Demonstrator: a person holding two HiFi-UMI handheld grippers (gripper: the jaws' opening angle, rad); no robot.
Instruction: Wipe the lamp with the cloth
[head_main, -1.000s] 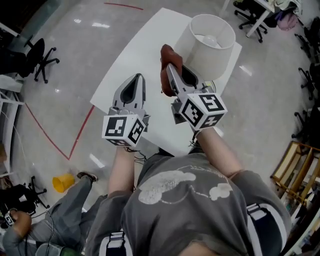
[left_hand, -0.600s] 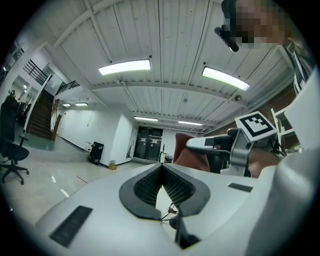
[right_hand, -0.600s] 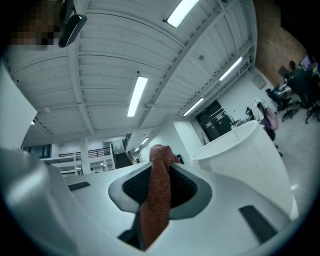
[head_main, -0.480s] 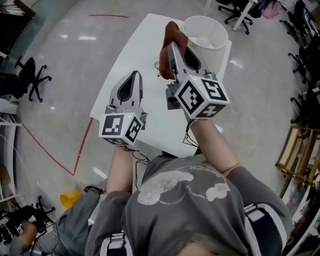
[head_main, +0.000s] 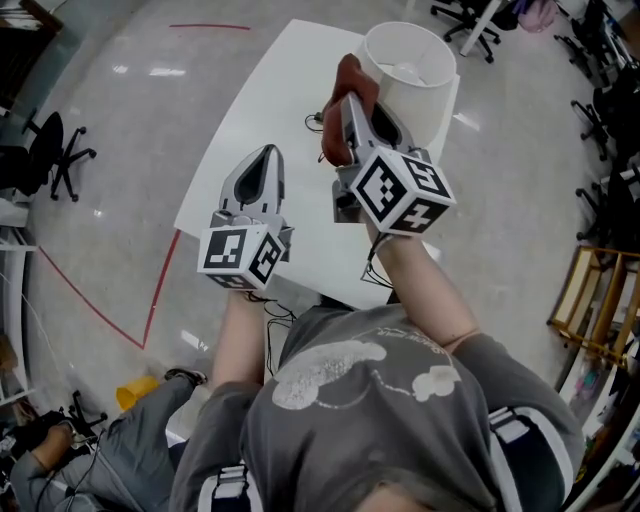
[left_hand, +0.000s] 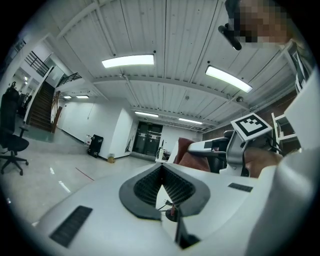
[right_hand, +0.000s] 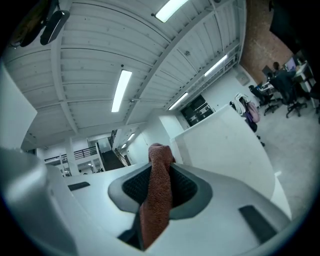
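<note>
Progress, judged from the layout, stands at the approach stage: the rust-brown knitted cloth is already gripped, and the wipe itself is left to do.

1. Right gripper: fingers clamped on the cloth, with one fold standing above the fingertips and the rest hanging below.
2. Left gripper: fingers closed tip to tip with nothing between them, held over the white worktop, apart from the lamp.
3. White drum-shaded lamp: upright at the far end of the worktop, with the cloth just beside the shade's near wall. No view settles whether they touch.

View differences:
- The head view alone shows the open top of the shade with the bulb inside, and the spacing of both grippers over the worktop.
- The right gripper view alone confirms the cloth pinched between the ribbed pads, with the shade wall close behind.
- The left gripper view alone shows a thin black cable through the gap below its closed tips, and the right gripper from the side
</note>
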